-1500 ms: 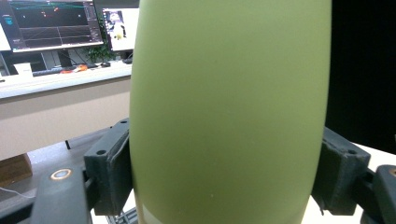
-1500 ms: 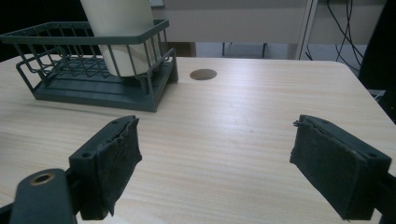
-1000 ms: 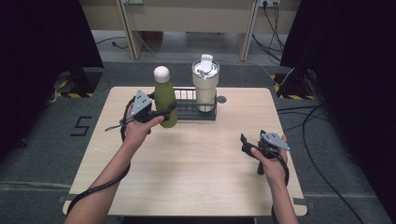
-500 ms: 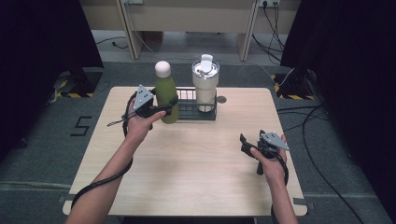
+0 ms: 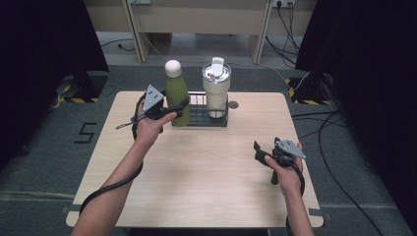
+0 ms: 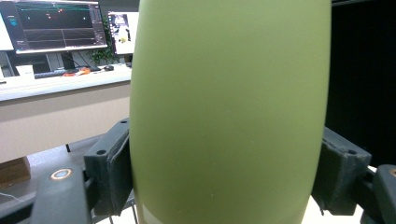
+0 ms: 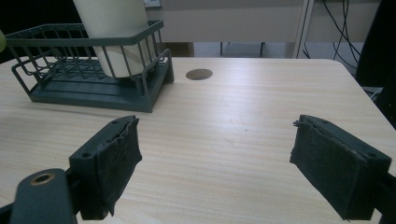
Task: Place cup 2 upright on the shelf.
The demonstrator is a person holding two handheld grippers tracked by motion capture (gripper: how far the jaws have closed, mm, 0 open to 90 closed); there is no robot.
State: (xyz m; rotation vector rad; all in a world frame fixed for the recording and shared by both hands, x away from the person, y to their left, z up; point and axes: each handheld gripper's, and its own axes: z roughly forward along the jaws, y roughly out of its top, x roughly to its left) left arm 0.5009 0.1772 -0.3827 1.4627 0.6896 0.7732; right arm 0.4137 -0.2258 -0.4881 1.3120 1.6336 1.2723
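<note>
A green bottle [image 5: 176, 96] with a white cap stands upright at the left end of a dark wire rack [image 5: 201, 120]. My left gripper [image 5: 178, 109] is shut on the bottle's body; both pads [image 6: 112, 172] press its sides [image 6: 224, 107]. I cannot tell whether the bottle's base is inside the rack or above it. A white tumbler [image 5: 216, 91] with a lid sits in the rack's right half [image 7: 114, 32]. My right gripper [image 5: 263, 155] hovers low over the table's front right, open [image 7: 215, 149], nothing between its pads, facing the rack [image 7: 93, 88].
The wooden table [image 5: 206, 187] has a round cable hole [image 5: 233, 104] just right of the rack. Cables trail on the floor to the right. A desk with monitors [image 6: 51, 23] stands beyond the table.
My left gripper has lifted the green bottle and carried it slightly right, toward the rack's left end. The right gripper has stayed put.
</note>
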